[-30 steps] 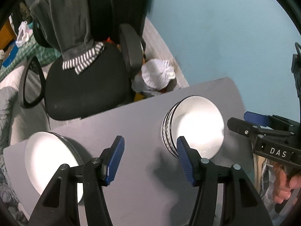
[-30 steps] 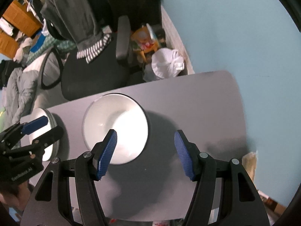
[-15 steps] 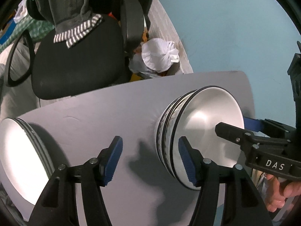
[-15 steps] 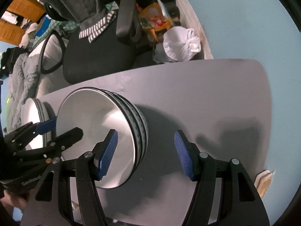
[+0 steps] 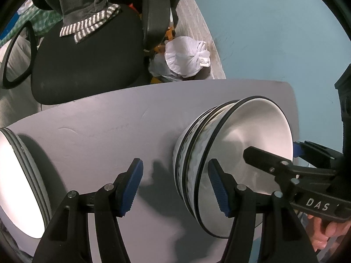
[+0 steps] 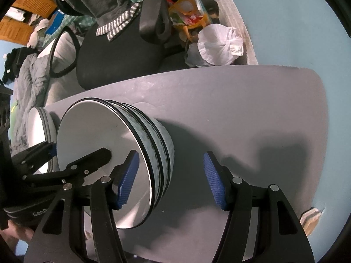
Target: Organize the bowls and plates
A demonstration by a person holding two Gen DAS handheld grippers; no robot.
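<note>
Grey desk (image 5: 114, 135), rounded corners, fills the middle of both views; pale blue wall (image 5: 274, 32) behind it at upper right.

Stack of bowls (image 5: 232, 164): white inside, black rims, pale patterned outer walls, standing on the desk. Right of centre in the left wrist view; left of centre in the right wrist view (image 6: 114, 160).

Stack of plates (image 5: 19, 184): white, dark rims, on the desk at the far left edge of the left wrist view; in the right wrist view (image 6: 39, 127) it sits just left of the bowls.

Left tongs (image 5: 175, 186): spread, blue pads apart. Nothing pinched; the near rim of the bowl stack passes between the pads, the right pad over the bowl's inside. No contact can be made out.

Right tongs (image 6: 171, 179): spread, empty. Left pad over the bowl's inside, right pad above bare desk, the bowls' outer wall between them.

Hand (image 5: 329, 230): part seen at lower right of the left wrist view, gripping the right tongs' handle.

Black office chair (image 5: 87, 61), upper left, grey garment with striped cuff (image 5: 87, 22) draped on it.

White tied plastic bag (image 5: 186, 57), on the floor past the desk's far edge.
</note>
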